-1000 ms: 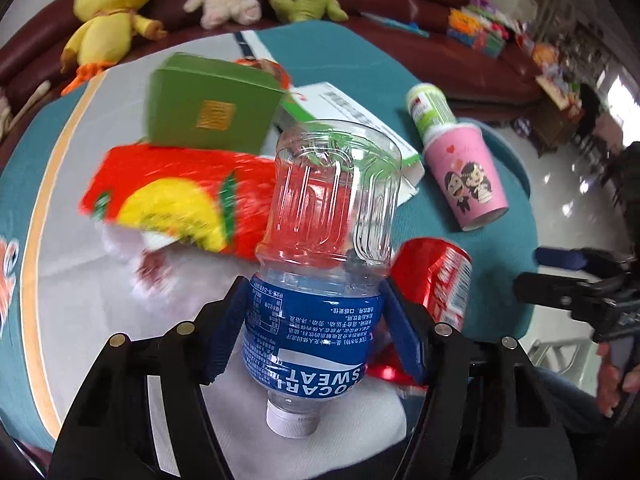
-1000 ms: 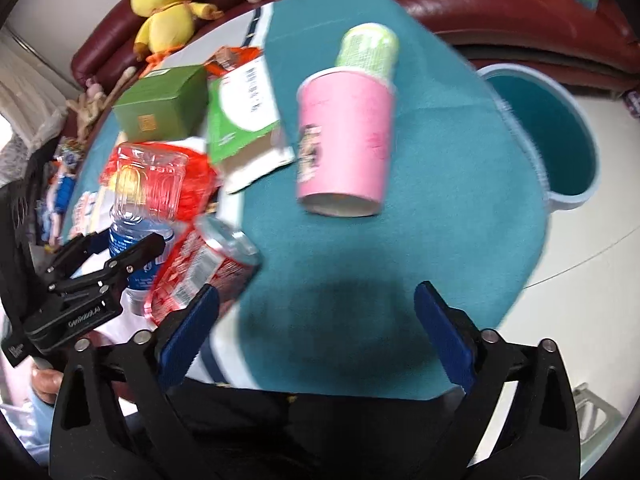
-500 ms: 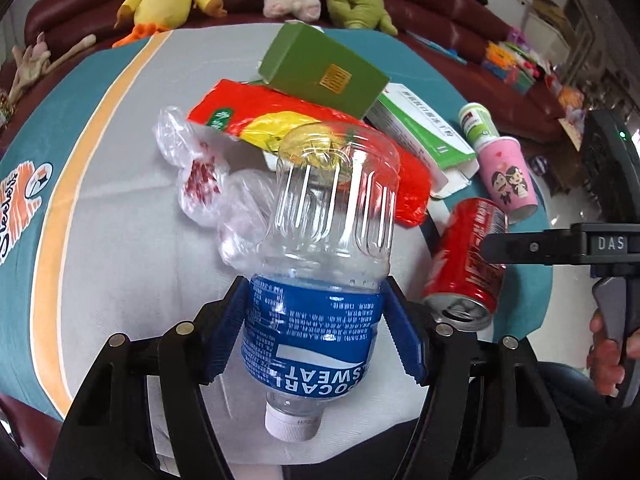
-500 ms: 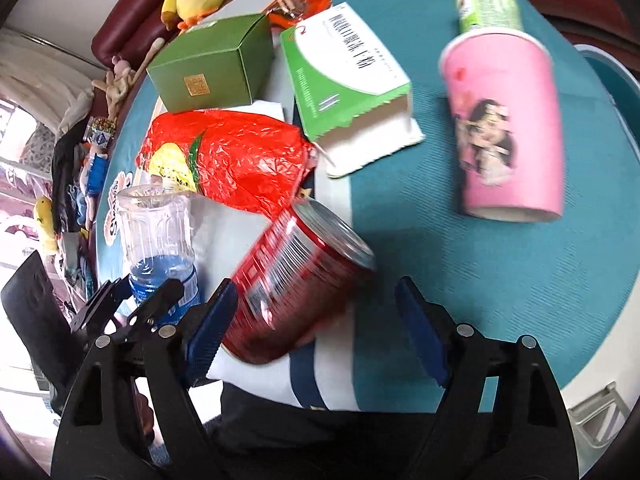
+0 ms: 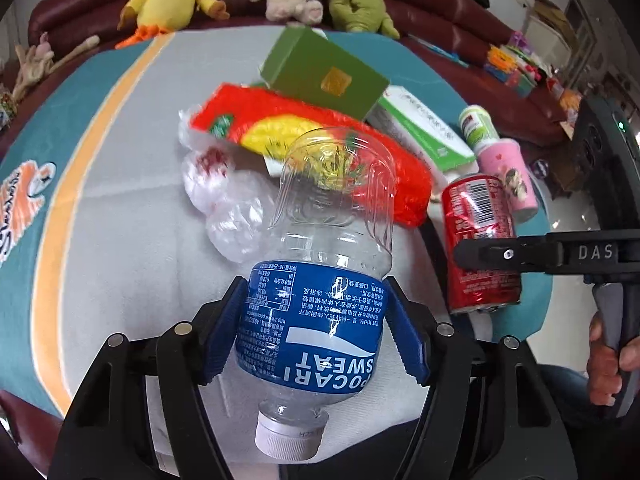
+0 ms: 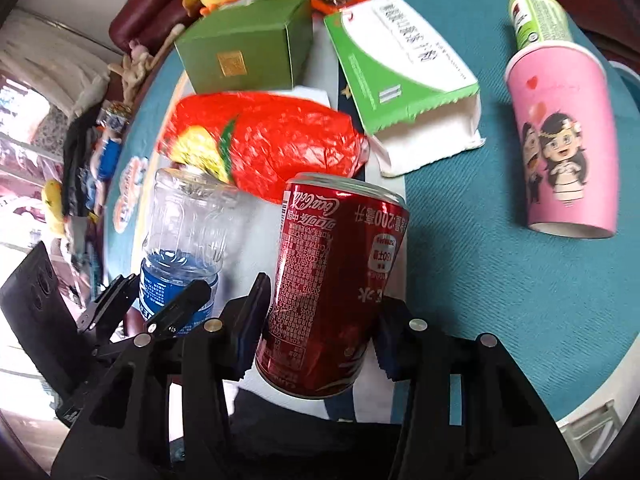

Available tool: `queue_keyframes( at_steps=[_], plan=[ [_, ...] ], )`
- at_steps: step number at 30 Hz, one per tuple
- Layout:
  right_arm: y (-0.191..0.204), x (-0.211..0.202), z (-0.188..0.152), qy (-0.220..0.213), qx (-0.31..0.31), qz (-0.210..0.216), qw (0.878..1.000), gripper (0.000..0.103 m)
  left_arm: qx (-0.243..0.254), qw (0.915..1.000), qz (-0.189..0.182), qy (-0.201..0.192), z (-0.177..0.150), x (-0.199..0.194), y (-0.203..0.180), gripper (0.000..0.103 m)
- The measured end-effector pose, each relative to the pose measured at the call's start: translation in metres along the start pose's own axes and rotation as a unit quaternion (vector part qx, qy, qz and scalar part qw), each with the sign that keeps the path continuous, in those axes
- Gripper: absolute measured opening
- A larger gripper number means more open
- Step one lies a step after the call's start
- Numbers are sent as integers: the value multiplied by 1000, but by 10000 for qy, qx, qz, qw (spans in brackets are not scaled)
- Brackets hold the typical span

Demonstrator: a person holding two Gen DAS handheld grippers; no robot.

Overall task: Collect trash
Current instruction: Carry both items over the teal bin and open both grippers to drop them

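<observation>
A clear plastic bottle with a blue wrap label and a white screw cap (image 5: pixel 320 292) is clamped across its labelled waist by the left gripper (image 5: pixel 316 332), cap toward the camera and base pointing away. The hold on the label band is judged deliberate: the ribbed upper body would likely buckle under the pads. In the right wrist view the same bottle is seen at 9 o'clock of the red aluminium drink can (image 6: pixel 332 280).

That can lies between the blue pads of the right gripper (image 6: pixel 320 324), whose jaws have just been closing; both pads appear to be pressed against its sides, so it is taken as gripped. It is held around the lower half, where the wall is probably stiffest. In the left wrist view the can (image 5: pixel 482 240) is found at 3 o'clock of the bottle.

The rest of the trash is left on the teal and grey cloth-covered table (image 6: pixel 500 280). A crumpled red and yellow foil snack bag (image 6: pixel 272 148) lies at 12 o'clock of the can, a green cardboard box with a gold square (image 6: pixel 248 48) beyond it, an opened green and white carton (image 6: pixel 404 80) at 1 o'clock, and a pink paper cup printed with a cartoon couple (image 6: pixel 560 144), lying on its side, at 2 o'clock. With one item in each gripper, both hands are judged ready for carrying to a bin.
</observation>
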State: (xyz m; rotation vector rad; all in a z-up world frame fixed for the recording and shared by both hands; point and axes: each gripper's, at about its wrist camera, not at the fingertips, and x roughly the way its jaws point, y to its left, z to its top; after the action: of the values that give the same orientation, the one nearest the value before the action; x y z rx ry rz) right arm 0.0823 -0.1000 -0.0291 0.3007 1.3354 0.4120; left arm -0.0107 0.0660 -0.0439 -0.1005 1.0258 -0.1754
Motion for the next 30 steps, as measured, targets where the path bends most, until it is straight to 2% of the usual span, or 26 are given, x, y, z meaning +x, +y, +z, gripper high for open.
queue_keyframes(
  at_steps=[3,7,13,17,21,25,30],
  plan=[
    [-4,-24,5,-272,-26,18,9996,45,-1,9999,-52,-130,11,-20,-4,69],
    [-24,-76,20,-813,89,-116,9966,45,233,9991,-151,-311,35,-41,-27,69],
    [-92,-149,29,-1571,526,-715,9836,45,774,9944,-621,-372,82,-35,-100,69],
    [-156,-191,28,-1940,1055,-1185,9681,45,1199,9870,-1063,-76,113,-5,-173,69],
    [-225,-213,29,-2078,1552,-1438,9550,45,1601,9793,-1212,259,135,33,-239,69],
    [-293,-212,31,-2027,1996,-1501,9468,45,1906,9719,-1224,635,154,78,-298,69],
    [-343,-188,35,-1765,2348,-1383,9458,45,2198,9626,-1113,1126,178,144,-364,69]
  ],
)
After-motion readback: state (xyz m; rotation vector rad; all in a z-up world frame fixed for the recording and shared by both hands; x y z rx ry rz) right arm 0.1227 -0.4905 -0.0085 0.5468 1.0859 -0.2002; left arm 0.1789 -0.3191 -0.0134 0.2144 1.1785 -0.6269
